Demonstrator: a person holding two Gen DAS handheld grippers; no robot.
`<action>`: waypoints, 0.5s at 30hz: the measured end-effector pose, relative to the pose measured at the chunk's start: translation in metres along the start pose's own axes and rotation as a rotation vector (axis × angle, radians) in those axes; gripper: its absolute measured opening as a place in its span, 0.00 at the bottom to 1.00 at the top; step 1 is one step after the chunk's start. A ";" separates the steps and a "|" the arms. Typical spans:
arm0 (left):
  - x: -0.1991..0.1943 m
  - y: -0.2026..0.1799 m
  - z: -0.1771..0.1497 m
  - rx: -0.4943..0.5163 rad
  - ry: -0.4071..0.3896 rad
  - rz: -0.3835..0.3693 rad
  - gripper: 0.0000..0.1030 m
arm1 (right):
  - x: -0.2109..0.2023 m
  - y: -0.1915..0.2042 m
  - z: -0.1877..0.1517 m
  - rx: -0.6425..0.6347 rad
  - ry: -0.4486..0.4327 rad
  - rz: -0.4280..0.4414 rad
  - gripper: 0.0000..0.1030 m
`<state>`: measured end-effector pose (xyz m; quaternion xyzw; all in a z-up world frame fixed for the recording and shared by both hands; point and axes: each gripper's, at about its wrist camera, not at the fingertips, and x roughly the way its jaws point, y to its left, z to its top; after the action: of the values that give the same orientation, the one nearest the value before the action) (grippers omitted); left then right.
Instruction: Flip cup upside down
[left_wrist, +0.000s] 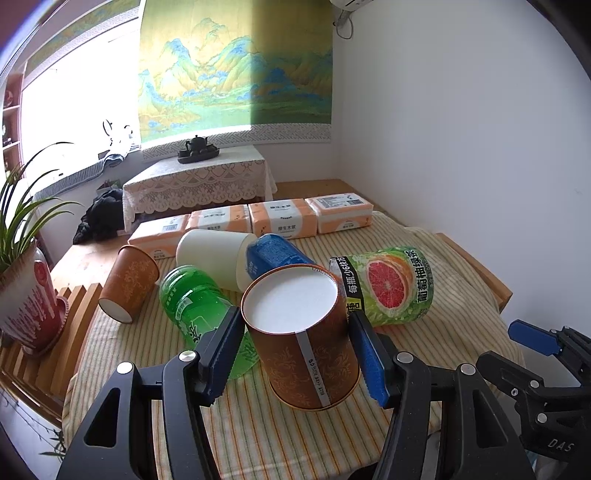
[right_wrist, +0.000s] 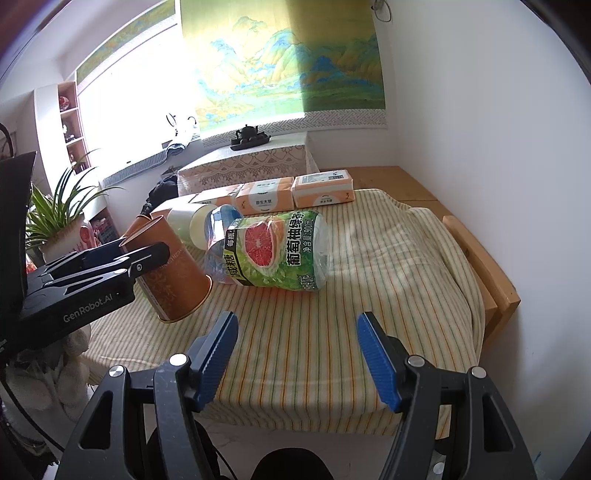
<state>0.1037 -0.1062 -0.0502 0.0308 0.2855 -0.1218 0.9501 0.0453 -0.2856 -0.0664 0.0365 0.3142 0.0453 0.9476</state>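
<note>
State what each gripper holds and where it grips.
Left gripper pinches the brown paper cup across its side wall, base tilted up. Right gripper is open, holding nothing.

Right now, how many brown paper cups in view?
2. One brown paper cup is tilted, base up, in the left gripper; the second cup sits far left by the green bottle. Others may be hidden.

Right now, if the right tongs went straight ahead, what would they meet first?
Probably the grapefruit green tea bottle, lying on its side ahead of the open right tongs; only striped cloth lies between. Depth is unclear.
</note>
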 end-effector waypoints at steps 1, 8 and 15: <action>0.000 0.000 0.000 0.000 0.000 -0.002 0.60 | 0.000 0.000 0.000 0.002 0.000 0.001 0.61; 0.011 0.000 -0.003 0.003 0.009 0.002 0.60 | 0.002 -0.003 -0.002 0.016 0.002 -0.003 0.61; 0.027 -0.011 -0.009 0.048 0.017 0.011 0.60 | 0.003 -0.006 -0.002 0.026 0.001 -0.004 0.61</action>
<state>0.1176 -0.1218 -0.0722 0.0563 0.2905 -0.1231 0.9473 0.0465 -0.2907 -0.0701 0.0483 0.3154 0.0395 0.9469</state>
